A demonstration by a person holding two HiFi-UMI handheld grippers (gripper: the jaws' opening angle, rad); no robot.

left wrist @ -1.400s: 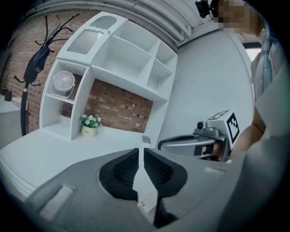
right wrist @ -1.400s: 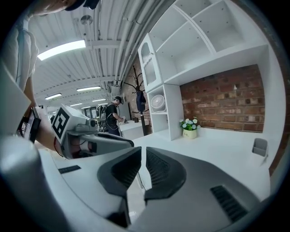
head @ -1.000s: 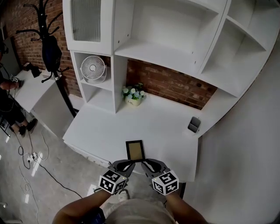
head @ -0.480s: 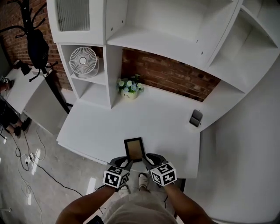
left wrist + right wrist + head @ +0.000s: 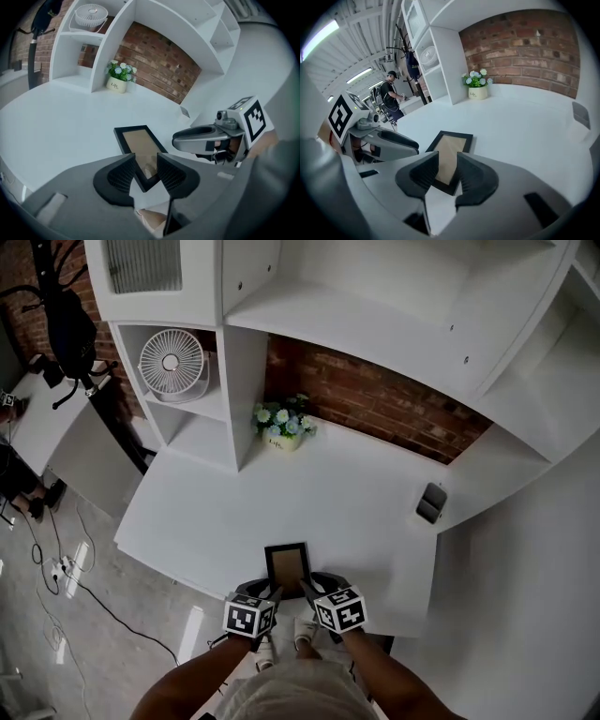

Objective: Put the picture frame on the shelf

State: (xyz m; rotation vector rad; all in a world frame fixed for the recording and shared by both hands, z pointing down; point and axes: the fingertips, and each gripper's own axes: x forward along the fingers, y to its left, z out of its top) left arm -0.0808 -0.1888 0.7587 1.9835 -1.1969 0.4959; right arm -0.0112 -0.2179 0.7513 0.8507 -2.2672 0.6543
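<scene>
The picture frame [image 5: 287,563], black-edged with a tan inside, lies flat on the white desk [image 5: 216,512] close to its front edge. My left gripper [image 5: 270,592] is at the frame's near left corner and my right gripper [image 5: 307,588] at its near right corner. In the left gripper view the frame [image 5: 139,144] has one corner between the left gripper's [image 5: 146,162] opening jaws, and the pads do not press on it. The right gripper view shows the same for the right gripper [image 5: 447,162] and the frame [image 5: 452,151]. The white shelf unit [image 5: 375,334] rises behind the desk.
A small fan [image 5: 171,362] stands in a left cubby, a flower pot [image 5: 284,426] against the brick wall, and a small grey holder [image 5: 432,502] at the desk's right. A coat rack [image 5: 70,324] and cables are on the floor to the left. A person [image 5: 391,96] stands far off.
Both grippers stay at the frame's near edge and have come slightly closer together. The frame has not moved on the desk. My head view has shifted a little.
</scene>
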